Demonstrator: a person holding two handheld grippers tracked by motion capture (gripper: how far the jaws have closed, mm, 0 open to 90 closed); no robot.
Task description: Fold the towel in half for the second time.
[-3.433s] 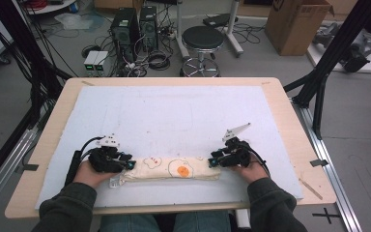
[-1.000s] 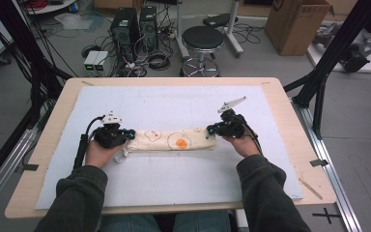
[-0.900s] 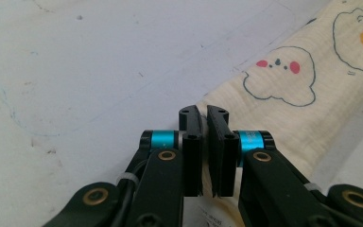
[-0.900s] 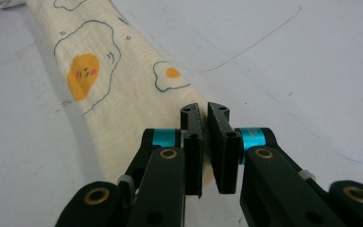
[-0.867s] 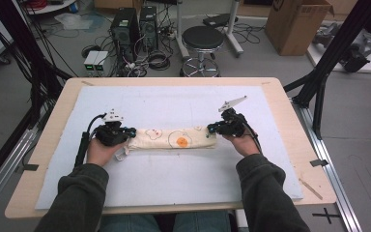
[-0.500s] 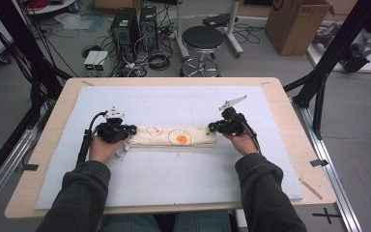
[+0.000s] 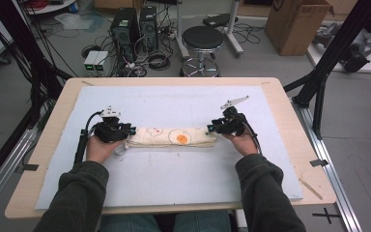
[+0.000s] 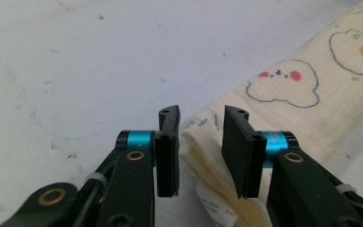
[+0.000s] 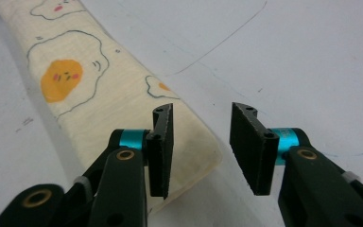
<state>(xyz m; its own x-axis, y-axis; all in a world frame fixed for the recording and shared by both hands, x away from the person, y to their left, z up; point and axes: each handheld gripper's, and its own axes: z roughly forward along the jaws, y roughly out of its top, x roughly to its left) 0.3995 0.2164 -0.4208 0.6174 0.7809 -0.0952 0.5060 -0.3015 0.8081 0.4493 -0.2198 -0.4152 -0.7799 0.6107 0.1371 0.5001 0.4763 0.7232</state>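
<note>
Work in hand: a person is folding a cream cloth (image 7: 171, 137) printed with fried-egg drawings, using 2 handheld grippers, 1 at each end of it.
Cloth, place: it is lying as a long narrow folded band across the white mat (image 7: 174, 179) on the wooden table (image 7: 294, 140), running left to right, nearer the near edge than the far one.
Left gripper (image 8: 201, 142): its jaws are standing spread, with the bunched left end of the cloth sitting between them; no pinch is showing, since there is a gap on both sides.
Right gripper (image 9: 201, 142): its jaws are spread too; the rounded right end of the cloth is lying under and beside the left jaw, the right jaw hanging over bare mat.
Handling, judged: the cloth is looking light, soft and limp, with several stacked layers at the left end; it is likely sagging and unfolding if lifted by 1 layer.
Where to hold, judged: each short end, biting through all layers at once, both ends together so the band is staying flat.
Risk: a shallow bite is likely slipping off the smooth fold at the right end.
</note>
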